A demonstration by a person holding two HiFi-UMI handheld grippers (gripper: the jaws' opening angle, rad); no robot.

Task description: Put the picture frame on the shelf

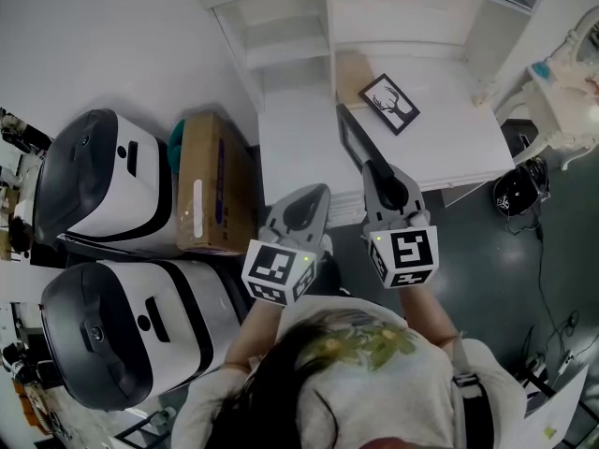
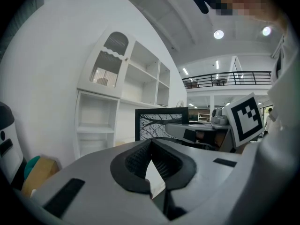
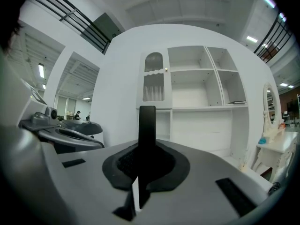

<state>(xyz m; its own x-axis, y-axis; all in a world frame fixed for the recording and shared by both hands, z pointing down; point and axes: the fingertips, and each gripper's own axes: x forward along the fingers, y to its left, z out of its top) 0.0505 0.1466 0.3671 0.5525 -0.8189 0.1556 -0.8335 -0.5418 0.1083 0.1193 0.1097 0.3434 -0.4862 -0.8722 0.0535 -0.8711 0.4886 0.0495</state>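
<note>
Item: picture frame (image 1: 352, 135), dark-edged, with a black-and-white branch print.
Location of item: held upright in the air, edge toward the holder, over the near left part of the white counter (image 1: 449, 143) and short of the shelf unit (image 1: 281, 40).
Right tool (image 1: 372, 168): jaws closed tight on the frame's lower edge; the frame stands straight up from between the pads.
Left tool (image 1: 321, 191): jaws drawn together with nothing between them, carried just left of the right tool and touching nothing.
Shelf unit: white, with open compartments, standing at the far side against the wall, well apart from the frame.
Other frame: a second frame (image 1: 390, 103) with a tree print lies flat on the counter, to the right of the held one.
Surroundings: a cardboard box (image 1: 211, 185) and two white-and-black machines (image 1: 94, 185) on the left.
Done: the frame is picked up and secure in the grip.
Left: by my judgement, carrying it the rest of the way, choosing a compartment, setting it down so it stands, and letting go.
Risk: a thin edge grip may let the frame swing or tip when set down.
</note>
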